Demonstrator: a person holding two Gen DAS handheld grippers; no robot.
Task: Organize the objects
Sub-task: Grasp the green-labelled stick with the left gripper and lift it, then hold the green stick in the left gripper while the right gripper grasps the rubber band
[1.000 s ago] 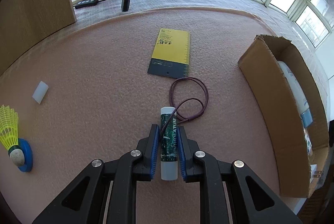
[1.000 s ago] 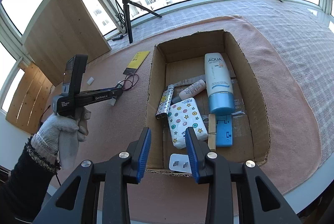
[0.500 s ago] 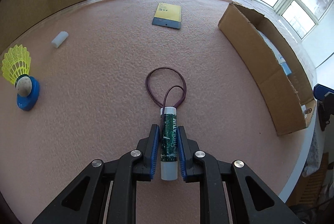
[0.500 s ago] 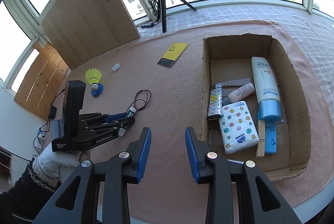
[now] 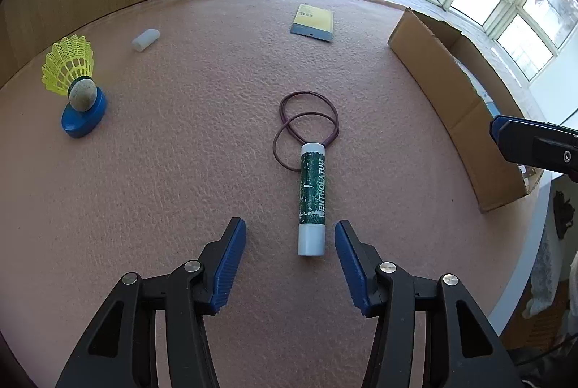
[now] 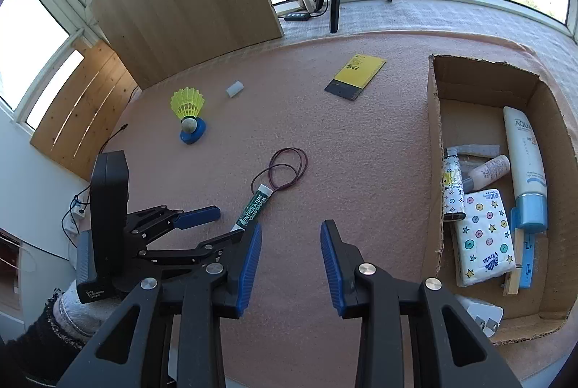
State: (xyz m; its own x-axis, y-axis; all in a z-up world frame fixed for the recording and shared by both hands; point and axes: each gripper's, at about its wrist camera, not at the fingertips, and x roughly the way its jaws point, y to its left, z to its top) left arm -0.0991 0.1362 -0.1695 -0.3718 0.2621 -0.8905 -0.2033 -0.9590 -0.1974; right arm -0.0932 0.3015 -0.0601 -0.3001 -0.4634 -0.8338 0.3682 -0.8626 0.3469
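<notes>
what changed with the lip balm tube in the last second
The left hand-held gripper let go of the lip balm tube: its jaws are opening and the tube now lies on the pink mat, one end over the hair tie. The right hand-held gripper stayed part open and empty.

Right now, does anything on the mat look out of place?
Yes. The green lip balm tube lies on the mat between the opening jaws of the left tool, untouched by its pads, with its far end resting across the purple elastic loop, well outside the cardboard box.
</notes>
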